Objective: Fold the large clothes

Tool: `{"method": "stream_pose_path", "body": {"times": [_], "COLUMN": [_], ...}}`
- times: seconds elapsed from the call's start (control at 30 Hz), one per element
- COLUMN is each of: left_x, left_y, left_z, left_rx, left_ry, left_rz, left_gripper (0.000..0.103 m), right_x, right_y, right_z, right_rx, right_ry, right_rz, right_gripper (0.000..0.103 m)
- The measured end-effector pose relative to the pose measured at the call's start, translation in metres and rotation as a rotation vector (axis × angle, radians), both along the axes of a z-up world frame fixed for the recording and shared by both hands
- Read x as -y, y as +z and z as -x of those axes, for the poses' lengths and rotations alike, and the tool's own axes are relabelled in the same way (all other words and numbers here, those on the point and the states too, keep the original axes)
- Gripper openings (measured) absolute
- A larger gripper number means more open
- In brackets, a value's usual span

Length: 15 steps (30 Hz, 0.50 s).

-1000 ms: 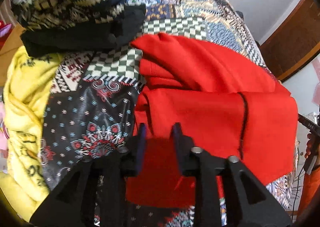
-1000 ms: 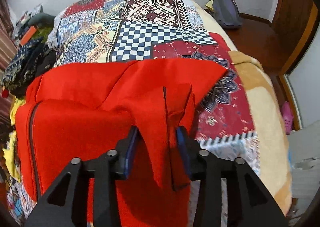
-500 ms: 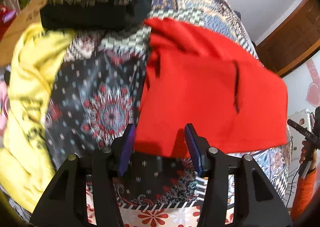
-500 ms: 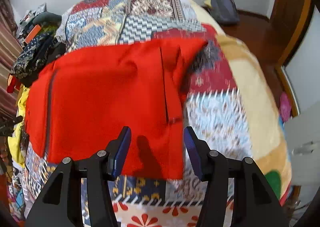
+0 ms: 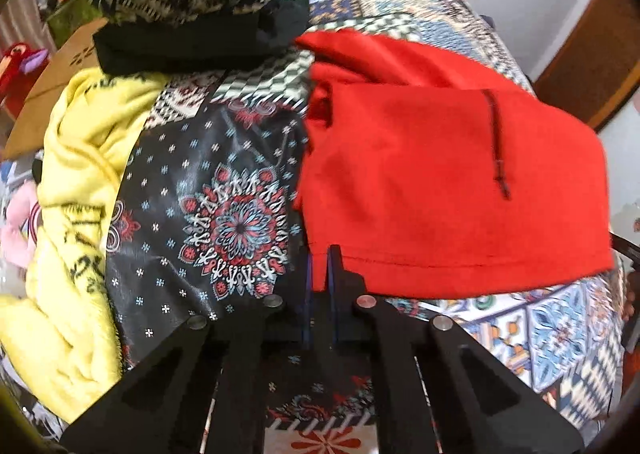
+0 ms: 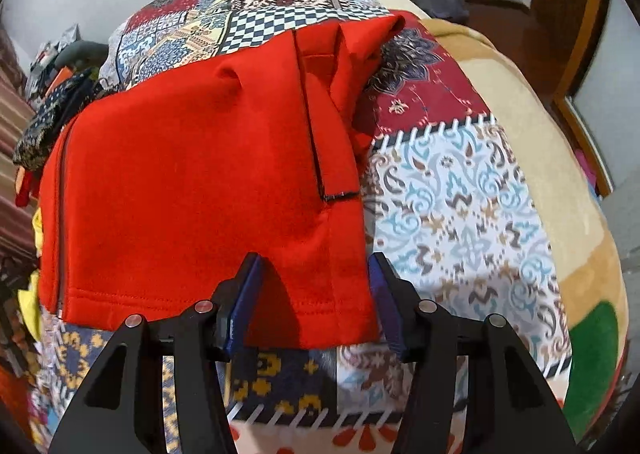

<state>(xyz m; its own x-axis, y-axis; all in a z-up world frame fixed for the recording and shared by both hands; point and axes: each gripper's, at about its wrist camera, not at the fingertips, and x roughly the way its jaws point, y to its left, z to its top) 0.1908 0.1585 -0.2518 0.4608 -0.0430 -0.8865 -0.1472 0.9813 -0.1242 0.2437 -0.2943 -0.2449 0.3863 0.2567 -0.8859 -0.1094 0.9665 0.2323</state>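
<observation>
1. The red fleece garment with dark zip lines (image 5: 440, 181) lies partly folded on the patchwork-print bedspread (image 6: 448, 189). Its stitched hem runs crosswise along the near edge, closest to both grippers, and the rest of it stretches away up the bed.

2. The left gripper (image 5: 318, 270) sits at the hem's left corner. Its fingers are pressed together with a tab of red cloth pinched between them, so that corner is held.

3. The right gripper (image 6: 314, 294) is at the hem's right corner. Its fingers (image 6: 250, 294) stand apart on either side of the corner and are closing. The cloth lies between them, but the pads do not yet press on it.

4. The long axis that matters is the hem itself, and each hand holds one end of it. The fold probably depends on the right side taking hold before both corners are lifted together; otherwise the hem would skew.

5. To the left of the garment, a crumpled yellow printed garment (image 5: 76, 189) lies along the bed's edge. A stack of folded dark clothes topped by a patterned knit (image 5: 188, 5) lies further up, close to the red garment's far left corner.
</observation>
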Motion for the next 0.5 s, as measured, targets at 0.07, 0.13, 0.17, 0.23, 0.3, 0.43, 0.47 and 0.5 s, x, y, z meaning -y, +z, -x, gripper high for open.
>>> {"method": "stream_pose_path", "body": {"times": [0.07,0.13,0.17,0.23,0.3,0.43,0.47,0.5], "left_x": [0.004,0.009,0.011,0.017,0.021,0.024,0.024,0.023], "left_y": [0.012,0.024,0.028,0.043,0.056,0.083,0.087,0.094], "left_z": [0.002,0.003,0.004,0.004,0.002,-0.004,-0.008,-0.011], "left_rx": [0.033,0.059,0.068,0.106,0.139,0.205,0.214,0.233], "left_ry": [-0.030,-0.059,-0.068,-0.091,-0.099,-0.101,-0.100,-0.100], "left_rz": [-0.023,-0.022,-0.018,-0.003,0.021,0.080,0.086,0.094], "left_gripper": [0.005,0.004,0.004,0.004,0.003,0.003,0.003,0.003], "right_x": [-0.005,-0.007,-0.007,-0.004,-0.006,-0.008,-0.009,-0.010], "right_y": [0.001,0.003,0.001,-0.003,-0.003,0.006,0.010,0.017], "right_z": [-0.001,-0.003,-0.004,-0.006,-0.004,0.001,0.003,0.004], "right_rx": [0.018,0.030,0.024,0.002,-0.010,-0.023,-0.013,0.001], "right_ry": [0.013,0.031,0.034,0.016,0.011,0.034,0.043,0.051], "right_rz": [0.034,0.054,0.053,0.017,-0.020,-0.069,-0.063,-0.059], "right_gripper": [0.047,0.047,0.047,0.047,0.032,0.013,0.011,0.010]}}
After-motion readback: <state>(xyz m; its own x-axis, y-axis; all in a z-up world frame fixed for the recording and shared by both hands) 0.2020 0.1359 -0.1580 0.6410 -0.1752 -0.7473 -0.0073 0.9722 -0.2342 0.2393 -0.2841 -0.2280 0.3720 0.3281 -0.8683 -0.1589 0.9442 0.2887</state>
